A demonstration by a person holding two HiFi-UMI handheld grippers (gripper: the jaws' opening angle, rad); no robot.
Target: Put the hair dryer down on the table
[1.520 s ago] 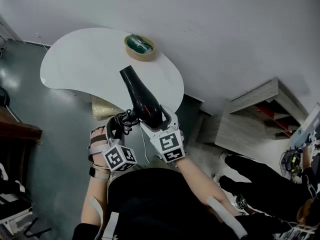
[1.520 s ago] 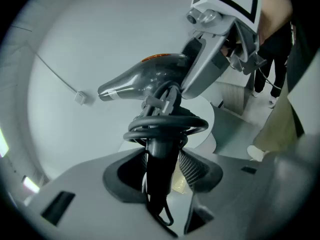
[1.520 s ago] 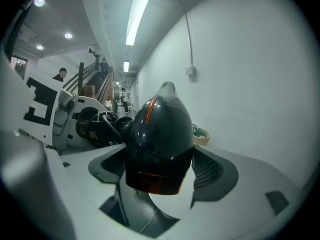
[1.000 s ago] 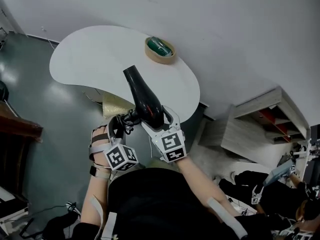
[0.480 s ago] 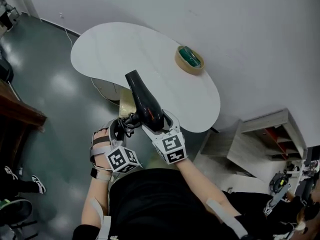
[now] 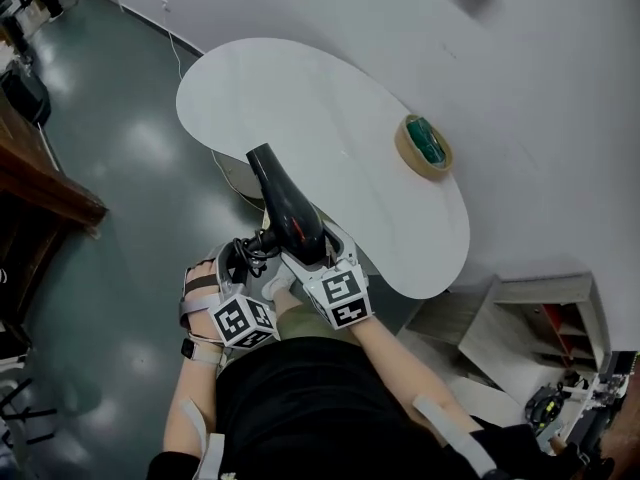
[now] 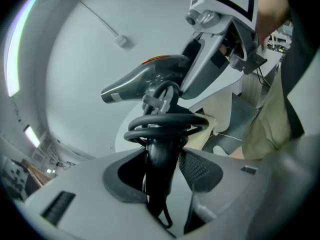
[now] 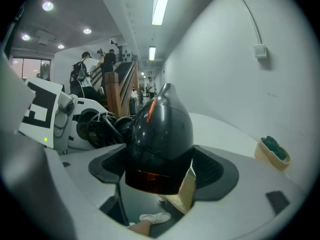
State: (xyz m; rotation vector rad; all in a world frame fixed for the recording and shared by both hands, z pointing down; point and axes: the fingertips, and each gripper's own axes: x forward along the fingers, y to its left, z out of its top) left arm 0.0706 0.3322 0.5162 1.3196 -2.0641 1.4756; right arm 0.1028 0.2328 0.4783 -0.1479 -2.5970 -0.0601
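A black hair dryer (image 6: 283,200) is held in the air over the near edge of the white kidney-shaped table (image 6: 300,98), its nozzle pointing out over the tabletop. My right gripper (image 6: 308,246) is shut on the dryer's rear body (image 8: 159,134), which fills the gap between the jaws. My left gripper (image 6: 248,256) is shut on the dryer's handle (image 7: 160,156), with the coiled black cord (image 7: 165,124) bunched just above the pads. In the left gripper view the dryer's barrel (image 7: 145,79) points left, with the right gripper's finger (image 7: 207,64) against it.
A roll of tape (image 6: 423,146) lies on the table's far right side, also visible as the tape roll (image 8: 272,153). The white wall (image 6: 540,88) borders the table. A wooden counter (image 6: 45,183) stands at left, a shelf unit (image 6: 545,313) at lower right. People (image 8: 92,66) stand far off.
The view has swung, so the table now lies further right and nearer under the dryer. Both grippers keep the same hold on the dryer.
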